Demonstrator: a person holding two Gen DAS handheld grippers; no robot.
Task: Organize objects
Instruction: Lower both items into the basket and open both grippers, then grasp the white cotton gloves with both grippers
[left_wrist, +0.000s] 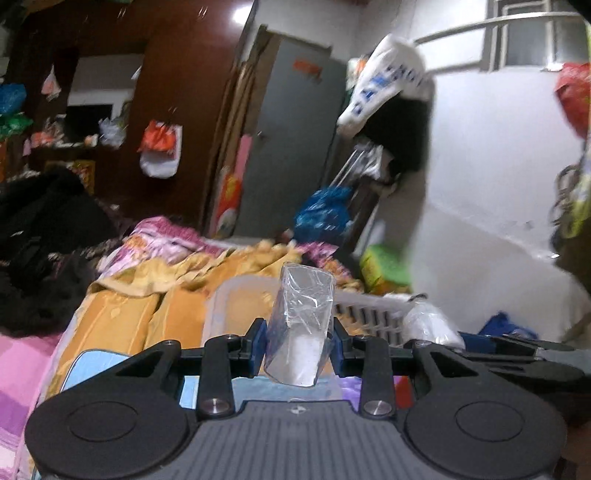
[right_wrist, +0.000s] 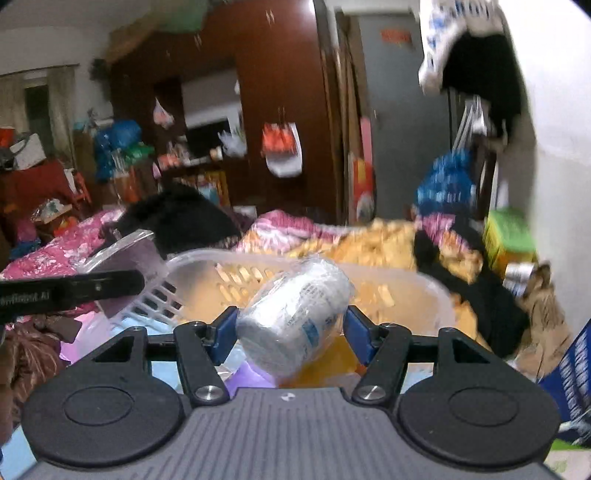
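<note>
1. The left gripper (left_wrist: 298, 341) is clamping a clear plastic box (left_wrist: 300, 326) between its blue pads, the box standing upright, slightly tilted

2. The right gripper (right_wrist: 290, 328) is pinching a wrapped white bottle (right_wrist: 295, 318) lying tilted on its side, lifted over the basket

3. A pale slotted laundry basket (right_wrist: 436, 291) is sitting on the yellow bedding (left_wrist: 122, 314), straight ahead at twelve o'clock from both grippers

4. In the right wrist view the left gripper's black body is jutting in at nine o'clock, crossing in front of the basket's near rim

5. A black garment (right_wrist: 491, 295) is draping by the basket at two o'clock; a green box (right_wrist: 509, 232) is standing beyond it near the wall

6. Everything is looking motion-blurred
</note>
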